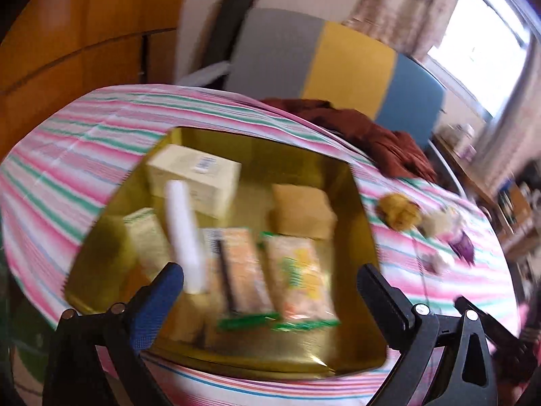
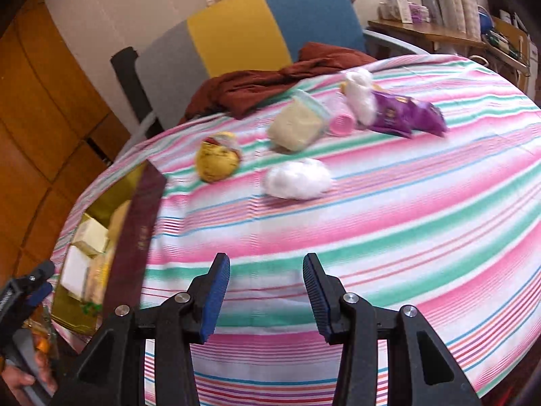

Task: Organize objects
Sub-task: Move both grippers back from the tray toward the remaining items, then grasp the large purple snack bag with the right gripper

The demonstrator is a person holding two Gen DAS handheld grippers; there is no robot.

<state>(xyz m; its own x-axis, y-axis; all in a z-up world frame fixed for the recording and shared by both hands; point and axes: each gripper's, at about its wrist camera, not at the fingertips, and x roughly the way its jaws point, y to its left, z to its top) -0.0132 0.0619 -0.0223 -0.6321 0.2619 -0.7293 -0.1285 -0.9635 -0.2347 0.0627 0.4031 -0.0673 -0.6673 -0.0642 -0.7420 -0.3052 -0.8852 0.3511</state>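
Sitting left on the striped counter (image 2: 338, 220), gold box (image 1: 338, 155) already taking stiff cartons and a white tube (image 1: 184, 233); left gripper (image 1: 270, 280) hovering released, gaping wide; right gripper (image 2: 267, 294) unclenched, narrowly parted, empty, facing feather-light, squashy cotton wad (image 2: 297, 177), best pinched mid-body

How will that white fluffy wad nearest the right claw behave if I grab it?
The white fluffy wad looks like loose cotton or stuffing, so it will probably squash flat between the pads and weigh next to nothing. Its wispy edges suggest fibres may snag or tear off. It sits slumped on the striped tablecloth, so rolling seems unlikely.
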